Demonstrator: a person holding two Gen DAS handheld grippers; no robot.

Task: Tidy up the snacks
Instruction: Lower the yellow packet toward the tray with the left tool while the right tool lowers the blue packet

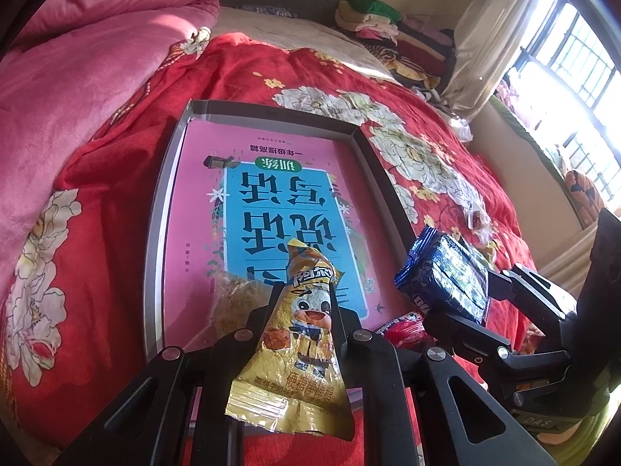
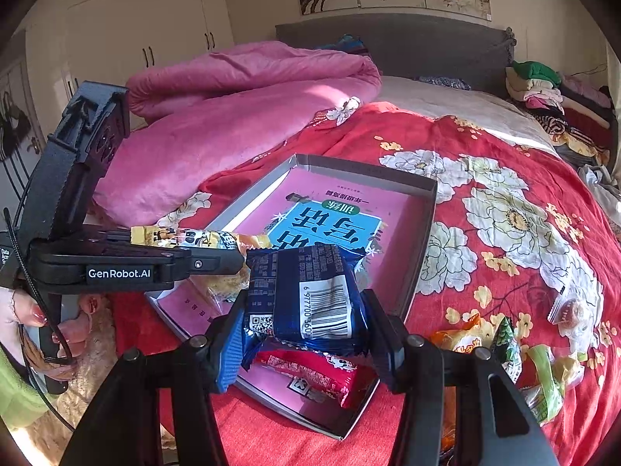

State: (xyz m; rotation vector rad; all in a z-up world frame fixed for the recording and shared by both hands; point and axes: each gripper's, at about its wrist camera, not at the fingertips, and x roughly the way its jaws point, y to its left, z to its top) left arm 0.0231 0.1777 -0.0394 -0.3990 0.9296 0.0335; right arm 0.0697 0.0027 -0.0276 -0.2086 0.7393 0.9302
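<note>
The left gripper (image 1: 302,310) pinches a yellow candy packet (image 1: 299,334); the right gripper (image 2: 306,330) holds a blue biscuit pack (image 2: 306,295) over the tray (image 2: 423,233) on the bed (image 2: 504,194).

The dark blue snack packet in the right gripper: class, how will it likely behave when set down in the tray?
The dark blue snack packet looks blocky between the right gripper's jaws, so probably fairly stiff. Its glossy foil may slide. Its flat sides suggest it would lie still in the tray, not roll.
</note>
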